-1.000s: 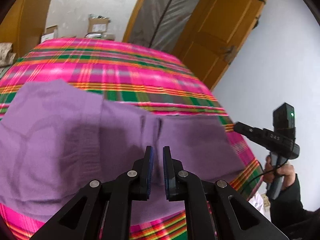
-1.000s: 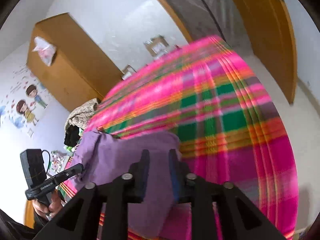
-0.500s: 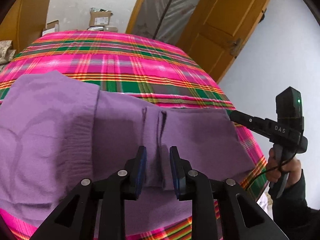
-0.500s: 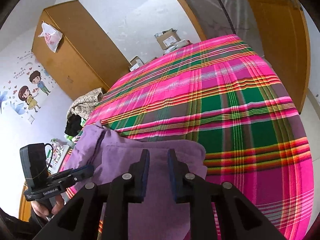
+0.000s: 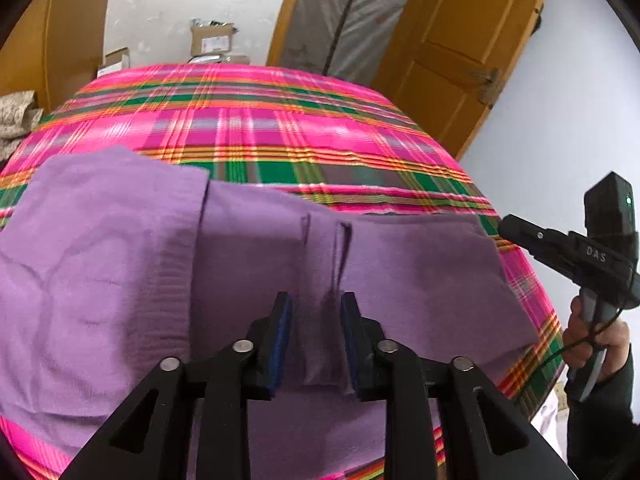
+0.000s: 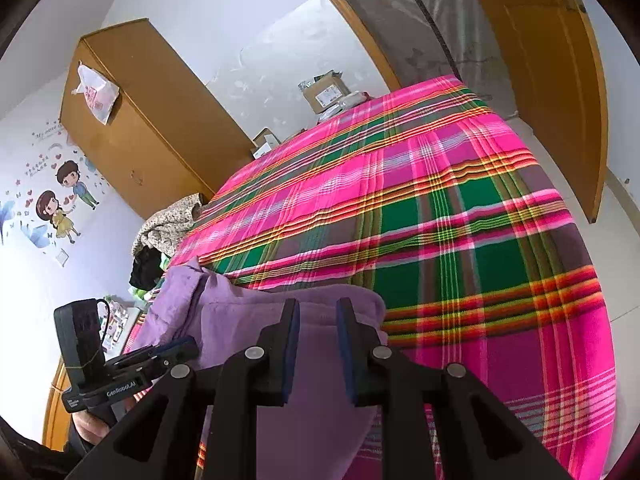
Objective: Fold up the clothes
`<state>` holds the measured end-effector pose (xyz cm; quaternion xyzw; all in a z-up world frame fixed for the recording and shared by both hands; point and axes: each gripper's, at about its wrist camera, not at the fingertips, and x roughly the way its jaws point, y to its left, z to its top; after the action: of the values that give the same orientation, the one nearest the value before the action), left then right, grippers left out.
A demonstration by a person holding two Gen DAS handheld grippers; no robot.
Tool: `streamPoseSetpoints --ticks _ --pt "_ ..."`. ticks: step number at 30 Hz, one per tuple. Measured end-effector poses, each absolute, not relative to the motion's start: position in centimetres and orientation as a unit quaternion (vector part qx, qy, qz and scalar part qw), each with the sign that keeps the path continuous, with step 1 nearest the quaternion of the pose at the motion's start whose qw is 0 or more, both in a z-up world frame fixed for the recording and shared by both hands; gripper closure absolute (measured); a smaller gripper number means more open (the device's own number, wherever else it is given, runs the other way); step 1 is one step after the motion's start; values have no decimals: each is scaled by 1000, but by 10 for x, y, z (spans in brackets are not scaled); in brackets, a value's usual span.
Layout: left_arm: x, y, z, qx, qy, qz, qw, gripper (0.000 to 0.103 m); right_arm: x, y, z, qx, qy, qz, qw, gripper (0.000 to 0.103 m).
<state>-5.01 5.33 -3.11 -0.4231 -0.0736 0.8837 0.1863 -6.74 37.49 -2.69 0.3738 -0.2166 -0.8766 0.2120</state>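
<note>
Beyond the purple garment (image 5: 120, 264), cardboard boxes (image 5: 210, 40).

Each tool is matte black — the left tool (image 5: 316, 308) and the right tool (image 6: 318, 314) have blue-padded fingers (image 5: 282, 328), silver screws and triangular cut-outs. White lettering marks the handles; a dark sleeve (image 5: 600, 408) covers the wrist.

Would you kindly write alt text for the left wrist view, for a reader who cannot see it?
The left hand-held gripper, jaws apart, hovers over a purple garment spread on a pink and green plaid bed. At right, a hand holds the right hand-held gripper at the garment's edge.
</note>
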Motion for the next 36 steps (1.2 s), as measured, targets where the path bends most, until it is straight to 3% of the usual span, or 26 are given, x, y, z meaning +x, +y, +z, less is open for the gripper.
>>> streamPoseSetpoints --ticks 7,8,9,10,17,23,25,26,36 --pt "-42 58 -38 -431 -72 877 199 71 -67 374 -33 381 -224 -871 216 82" --pt "-40 61 -38 -430 -62 879 197 75 -67 374 -34 381 -225 -871 215 82" --pt "-38 64 -37 -426 -51 881 198 93 -67 374 -34 381 -225 -871 214 82" --pt "-36 65 -36 -423 -47 883 198 95 -67 375 -34 380 -225 -871 213 82" --pt "-26 50 -26 -413 -65 884 211 96 -63 376 -26 366 -226 -879 207 82" --pt "-33 47 -37 -427 -73 877 206 96 -80 347 -33 398 -181 -873 218 83" --pt "-33 46 -37 -427 -74 877 208 96 -92 350 -41 407 -182 -872 203 101" --pt "-34 45 -37 -427 -75 876 209 96 -97 355 -46 412 -190 -870 190 103" --pt "-36 42 -39 -428 -79 873 219 95 -73 367 -31 379 -218 -876 205 98"
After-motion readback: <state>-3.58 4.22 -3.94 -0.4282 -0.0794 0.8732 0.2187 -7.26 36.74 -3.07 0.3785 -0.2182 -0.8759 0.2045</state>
